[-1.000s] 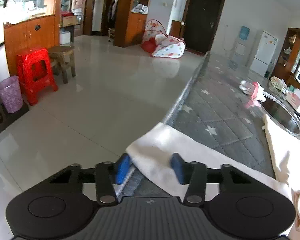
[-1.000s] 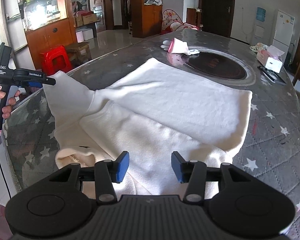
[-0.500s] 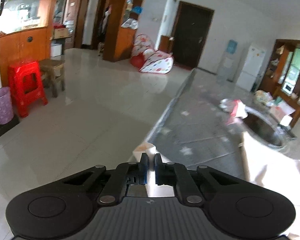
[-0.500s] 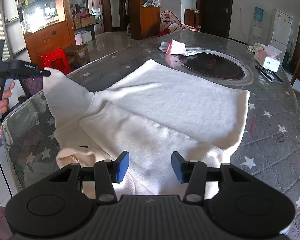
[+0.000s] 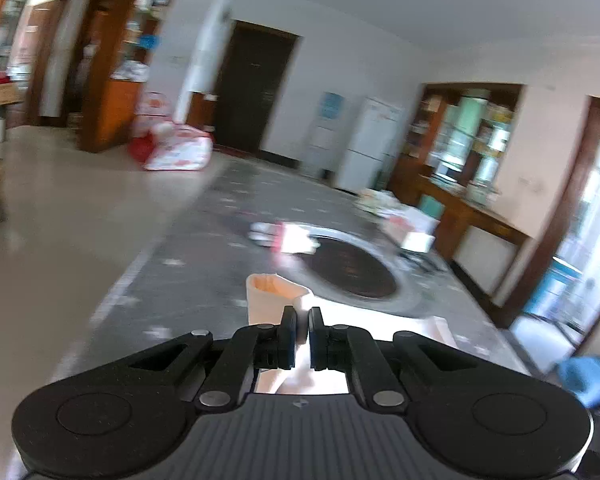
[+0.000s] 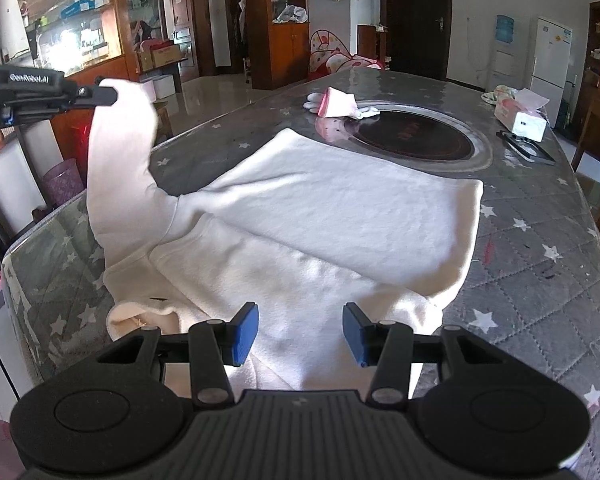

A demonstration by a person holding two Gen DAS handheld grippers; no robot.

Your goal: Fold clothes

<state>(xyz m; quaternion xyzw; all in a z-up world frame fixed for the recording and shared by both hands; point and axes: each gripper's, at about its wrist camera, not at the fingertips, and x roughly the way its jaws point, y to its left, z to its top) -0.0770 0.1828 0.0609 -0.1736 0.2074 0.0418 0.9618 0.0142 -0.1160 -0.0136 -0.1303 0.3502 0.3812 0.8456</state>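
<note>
Cream sweater [image 6: 324,224] spread flat on star-quilted table [image 6: 540,264], left gripper [image 5: 299,330] clamped on sleeve cuff [image 5: 274,292] (held up above table edge), right gripper [image 6: 300,332] wide open, hovering over near hem, touching nothing

cream sweater [image 6: 324,224] — grey star-patterned table cover [image 6: 540,248] — blue-padded tongs [image 6: 300,334].

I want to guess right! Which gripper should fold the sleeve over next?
Left. The left gripper is already shut on the sleeve, lifted above the table. The right gripper hangs open, empty.
</note>
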